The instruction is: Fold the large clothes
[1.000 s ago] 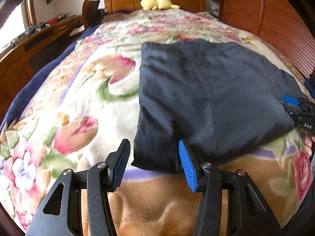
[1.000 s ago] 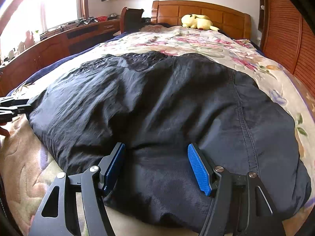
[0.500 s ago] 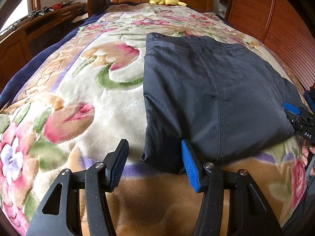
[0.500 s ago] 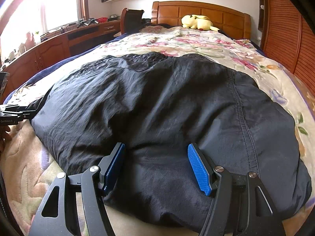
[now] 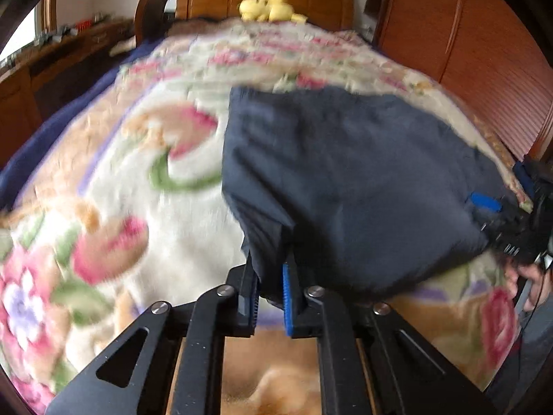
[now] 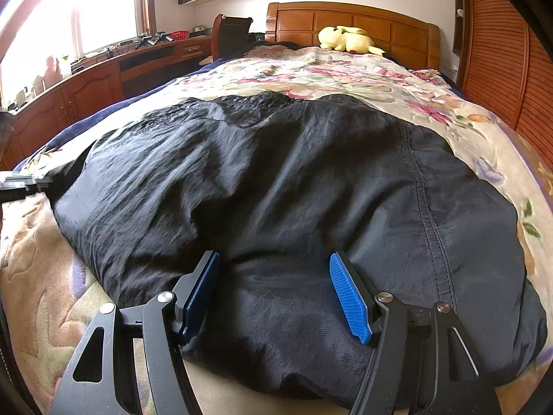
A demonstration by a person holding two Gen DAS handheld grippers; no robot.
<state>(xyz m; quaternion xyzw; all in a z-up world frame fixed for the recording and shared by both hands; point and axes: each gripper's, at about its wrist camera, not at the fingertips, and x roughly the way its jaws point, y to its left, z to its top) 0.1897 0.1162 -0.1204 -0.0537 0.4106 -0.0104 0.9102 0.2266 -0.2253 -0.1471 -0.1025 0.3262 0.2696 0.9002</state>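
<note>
A large dark navy garment (image 5: 345, 180) lies folded on the floral blanket (image 5: 138, 190) of a bed. My left gripper (image 5: 269, 297) is at the garment's near left corner. Its jaws are closing, and the blue pads pinch the cloth, which is raised a little off the blanket. The left wrist view is blurred by motion. My right gripper (image 6: 274, 276) rests on the garment (image 6: 276, 180) near its front edge. Its jaws stand wide apart, with cloth bulging between them but not pinched. The left gripper (image 6: 24, 183) shows at the far left edge of the right wrist view.
A yellow plush toy (image 6: 345, 38) lies by the wooden headboard (image 6: 345, 17). A slatted wooden wardrobe (image 6: 518, 69) runs along the right of the bed. On the left stand a wooden desk (image 6: 86, 83) and a chair (image 6: 231, 34). A hand (image 5: 528, 276) holds the right gripper.
My left gripper's jaws went from wide apart to clamped on the garment's near left corner, and the corner has come up slightly. The right gripper has not moved.
</note>
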